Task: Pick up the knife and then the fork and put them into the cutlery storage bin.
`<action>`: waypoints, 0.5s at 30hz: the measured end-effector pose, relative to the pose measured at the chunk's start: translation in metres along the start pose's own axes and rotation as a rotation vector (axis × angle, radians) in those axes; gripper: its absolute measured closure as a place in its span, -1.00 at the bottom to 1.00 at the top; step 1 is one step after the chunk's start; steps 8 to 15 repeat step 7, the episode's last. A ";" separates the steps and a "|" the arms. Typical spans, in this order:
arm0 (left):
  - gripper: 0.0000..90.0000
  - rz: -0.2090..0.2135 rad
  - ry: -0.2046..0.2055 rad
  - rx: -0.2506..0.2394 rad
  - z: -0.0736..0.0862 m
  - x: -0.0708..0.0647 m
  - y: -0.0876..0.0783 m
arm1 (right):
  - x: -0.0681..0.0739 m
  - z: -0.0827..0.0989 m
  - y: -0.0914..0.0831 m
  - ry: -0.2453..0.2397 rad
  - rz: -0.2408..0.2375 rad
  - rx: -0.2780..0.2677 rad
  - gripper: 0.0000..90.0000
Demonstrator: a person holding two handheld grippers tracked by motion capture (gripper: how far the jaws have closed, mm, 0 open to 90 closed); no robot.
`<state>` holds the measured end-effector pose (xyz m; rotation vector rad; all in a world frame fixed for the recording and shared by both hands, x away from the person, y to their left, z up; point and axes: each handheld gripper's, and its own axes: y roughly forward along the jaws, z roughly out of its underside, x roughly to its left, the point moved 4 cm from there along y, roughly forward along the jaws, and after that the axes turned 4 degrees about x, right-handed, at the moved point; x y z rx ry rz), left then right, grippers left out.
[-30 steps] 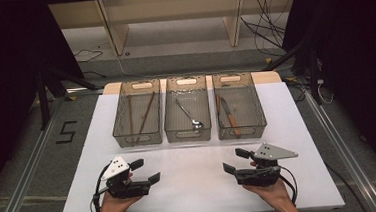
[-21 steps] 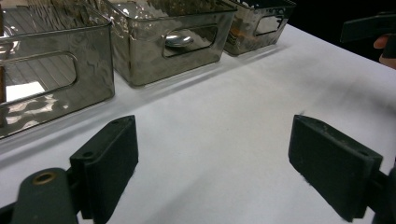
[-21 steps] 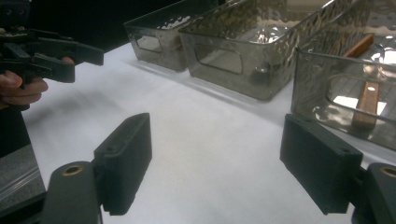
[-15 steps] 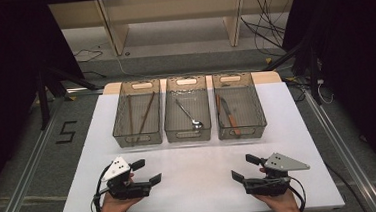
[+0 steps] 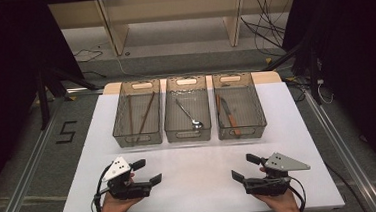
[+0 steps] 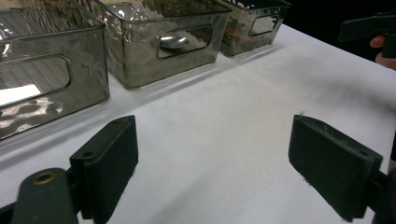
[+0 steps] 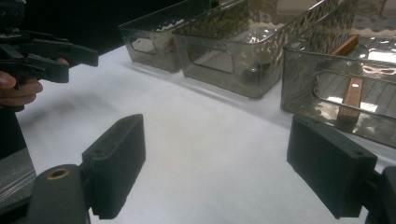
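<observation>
Meanwhile, left hand-held gripper (image 5: pixel 146 172) and right hand-held gripper (image 5: pixel 245 166) low over the white surface (image 5: pixel 200 170), jaws of both spread wide apart, nothing between them. Well beyond, three clear bins: chopsticks (image 5: pixel 144 116), spoon (image 5: pixel 190 116), knife (image 5: pixel 228 115).

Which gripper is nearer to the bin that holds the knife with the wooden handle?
The right. The right gripper rests on the table below the right-hand bin, just in front of it. The left gripper is further, below the left-hand bin.
</observation>
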<state>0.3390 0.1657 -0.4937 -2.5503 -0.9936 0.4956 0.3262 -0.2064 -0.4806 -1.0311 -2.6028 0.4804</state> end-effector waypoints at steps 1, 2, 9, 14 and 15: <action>-0.65 0.000 0.000 0.000 0.000 0.000 0.000 | 0.000 0.000 0.000 -0.002 0.000 0.000 -0.55; -0.65 0.000 -0.002 0.000 0.000 0.000 0.000 | 0.000 0.000 0.000 -0.002 -0.001 0.001 -0.55; -0.65 -0.001 -0.004 0.001 0.000 0.000 0.000 | 0.001 0.000 0.000 -0.003 0.001 0.005 -0.55; -0.65 -0.001 -0.004 0.001 0.000 0.000 0.000 | 0.001 0.000 0.000 -0.003 0.001 0.005 -0.55; -0.65 -0.001 -0.004 0.001 0.000 0.000 0.000 | 0.001 0.000 0.000 -0.003 0.001 0.005 -0.55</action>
